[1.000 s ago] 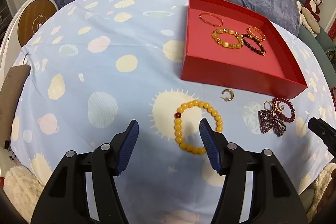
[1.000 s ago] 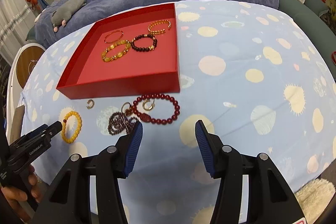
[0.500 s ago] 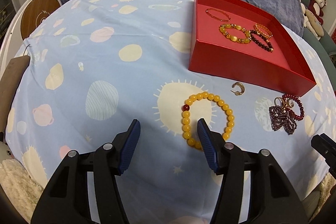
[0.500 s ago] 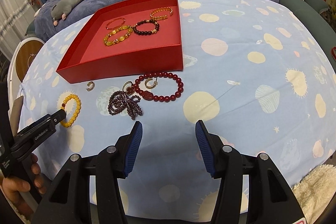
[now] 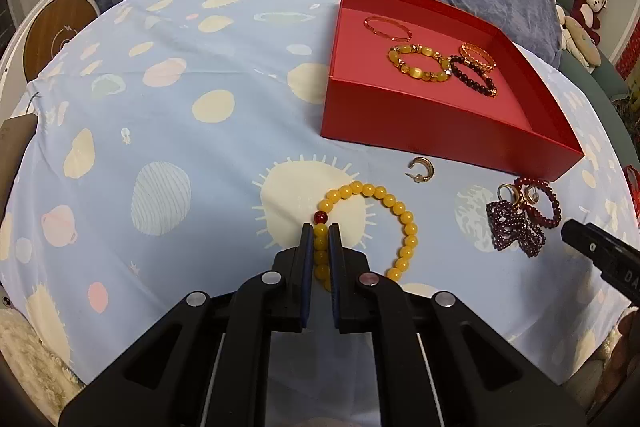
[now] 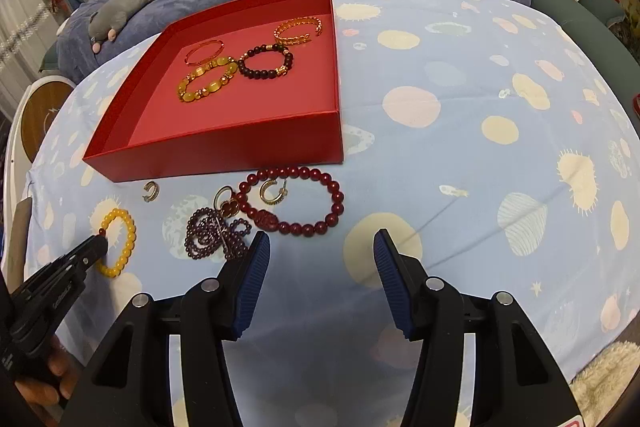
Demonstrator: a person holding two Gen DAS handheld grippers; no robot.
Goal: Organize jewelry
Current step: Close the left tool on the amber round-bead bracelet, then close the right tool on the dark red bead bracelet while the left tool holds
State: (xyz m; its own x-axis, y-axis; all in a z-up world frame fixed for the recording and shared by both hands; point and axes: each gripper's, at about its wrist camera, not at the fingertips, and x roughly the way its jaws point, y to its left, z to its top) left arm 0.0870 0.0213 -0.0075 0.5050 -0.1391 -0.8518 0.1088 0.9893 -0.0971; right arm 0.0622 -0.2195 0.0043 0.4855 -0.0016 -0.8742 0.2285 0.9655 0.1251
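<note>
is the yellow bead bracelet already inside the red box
No, the yellow bead bracelet lies on the blue spotted sheet in front of the red box, with the left gripper shut on its beads.

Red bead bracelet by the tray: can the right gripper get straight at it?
Probably yes: the right gripper is open just short of the red bead bracelet, nothing between; a gold earring lies inside its loop.

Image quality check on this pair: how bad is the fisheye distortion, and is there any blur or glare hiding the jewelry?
Left wrist view: dark corners, bowed tablecloth edges; the yellow bead bracelet between the left gripper pads is sharp, under soft light. Right wrist view: same curving, the red box front wall bends; the dark red bracelet and right gripper are crisp, with no glare on the beads.
</note>
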